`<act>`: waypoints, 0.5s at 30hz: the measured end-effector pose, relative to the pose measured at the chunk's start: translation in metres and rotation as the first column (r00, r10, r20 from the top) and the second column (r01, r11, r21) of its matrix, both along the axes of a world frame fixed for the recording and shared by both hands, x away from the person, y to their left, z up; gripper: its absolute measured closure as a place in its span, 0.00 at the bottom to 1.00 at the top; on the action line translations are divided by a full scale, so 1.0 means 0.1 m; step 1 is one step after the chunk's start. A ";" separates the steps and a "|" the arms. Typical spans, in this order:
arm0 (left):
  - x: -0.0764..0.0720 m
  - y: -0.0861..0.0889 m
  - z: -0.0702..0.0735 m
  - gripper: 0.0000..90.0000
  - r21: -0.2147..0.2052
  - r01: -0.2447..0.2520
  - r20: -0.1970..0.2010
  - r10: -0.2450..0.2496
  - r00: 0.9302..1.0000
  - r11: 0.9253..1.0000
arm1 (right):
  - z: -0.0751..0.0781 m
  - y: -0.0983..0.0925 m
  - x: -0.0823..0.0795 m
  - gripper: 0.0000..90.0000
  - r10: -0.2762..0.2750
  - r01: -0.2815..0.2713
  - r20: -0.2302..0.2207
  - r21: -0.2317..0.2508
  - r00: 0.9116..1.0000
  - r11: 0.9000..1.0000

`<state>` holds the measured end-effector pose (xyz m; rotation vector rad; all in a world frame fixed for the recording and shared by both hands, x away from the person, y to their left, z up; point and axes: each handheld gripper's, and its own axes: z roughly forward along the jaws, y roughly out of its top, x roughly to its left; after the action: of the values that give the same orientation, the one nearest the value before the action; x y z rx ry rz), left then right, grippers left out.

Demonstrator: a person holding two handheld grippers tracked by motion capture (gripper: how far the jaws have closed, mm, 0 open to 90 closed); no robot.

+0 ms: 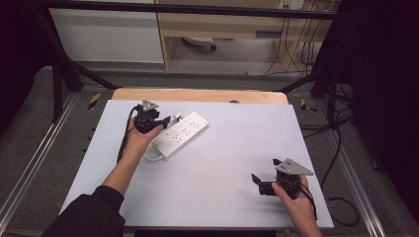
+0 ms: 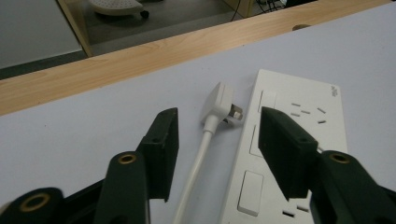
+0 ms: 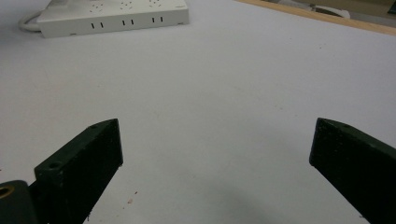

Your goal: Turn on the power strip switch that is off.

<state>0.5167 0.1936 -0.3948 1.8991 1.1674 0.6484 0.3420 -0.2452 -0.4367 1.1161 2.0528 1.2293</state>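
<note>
A white power strip is lying on the pale desk, toward ten o'clock from the centre, set at an angle. Its white plug is resting on the desk just beside the strip's long edge, prongs pointing at the strip, its cord running back between the jaws. The left tongs are hovering over the cord and the strip's near edge, jaws parted, gripping nothing. The right tongs are sitting at about four o'clock, well apart from the strip, jaws spread wide and holding nothing.
</note>
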 end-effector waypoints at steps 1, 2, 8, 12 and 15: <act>0.00 0.00 0.00 0.59 -0.002 0.000 0.000 0.000 1.000 1.000 | 0.00 0.00 0.00 0.03 0.002 -0.002 0.001 -0.003 1.000 1.000; 0.01 0.01 0.00 0.60 -0.002 -0.001 0.001 0.001 1.000 1.000 | 0.00 0.00 0.00 0.03 0.004 -0.004 0.003 -0.005 1.000 1.000; 0.01 0.04 -0.01 0.71 0.004 -0.022 0.013 0.022 1.000 1.000 | 0.00 0.00 0.00 0.03 0.002 -0.002 0.000 -0.001 1.000 1.000; 0.02 0.05 -0.03 0.78 0.004 -0.022 0.004 0.022 1.000 1.000 | 0.00 -0.01 0.01 0.04 -0.003 0.003 0.008 -0.001 1.000 1.000; 0.03 0.04 -0.05 0.82 0.003 -0.009 -0.006 0.009 1.000 1.000 | 0.00 -0.01 0.01 0.04 0.000 0.000 0.006 -0.003 1.000 1.000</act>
<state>0.5201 0.1979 -0.3999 1.9007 1.1800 0.6495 0.3428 -0.2465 -0.4364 1.1100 2.0499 1.2277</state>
